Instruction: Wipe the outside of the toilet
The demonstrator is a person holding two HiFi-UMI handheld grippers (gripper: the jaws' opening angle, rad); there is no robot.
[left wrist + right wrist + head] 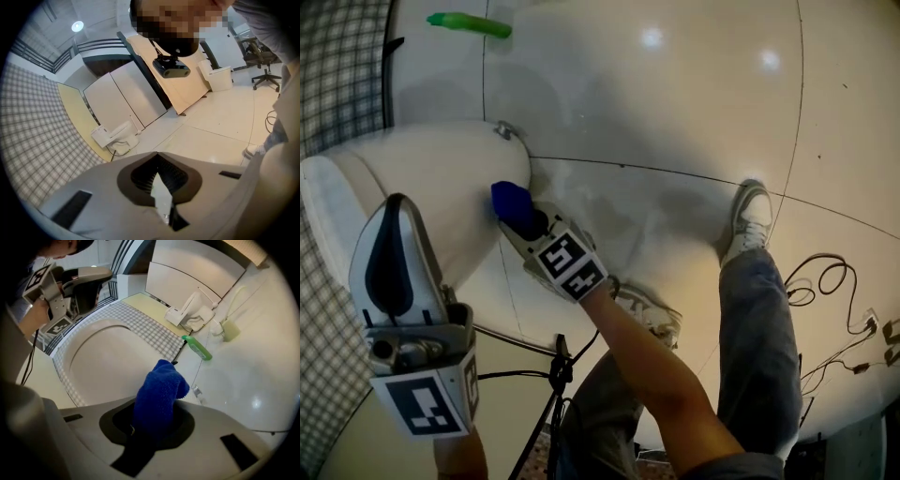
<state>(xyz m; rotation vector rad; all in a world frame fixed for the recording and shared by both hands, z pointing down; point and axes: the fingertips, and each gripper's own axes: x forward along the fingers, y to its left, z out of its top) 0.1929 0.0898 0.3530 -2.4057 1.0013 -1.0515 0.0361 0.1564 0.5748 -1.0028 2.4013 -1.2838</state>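
left gripper [158,158], jaws together

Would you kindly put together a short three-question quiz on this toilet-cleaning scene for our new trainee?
1. What does the right gripper hold? A, a yellow sponge; B, a blue cloth; C, a brush.
2. True or false: the green bottle stands upright on top of the toilet.
3. Fill in: the ___ gripper holds nothing between its jaws.
Key: 1, B. 2, false: the bottle lies on the floor beyond the toilet. 3, left: the left gripper is raised and empty.
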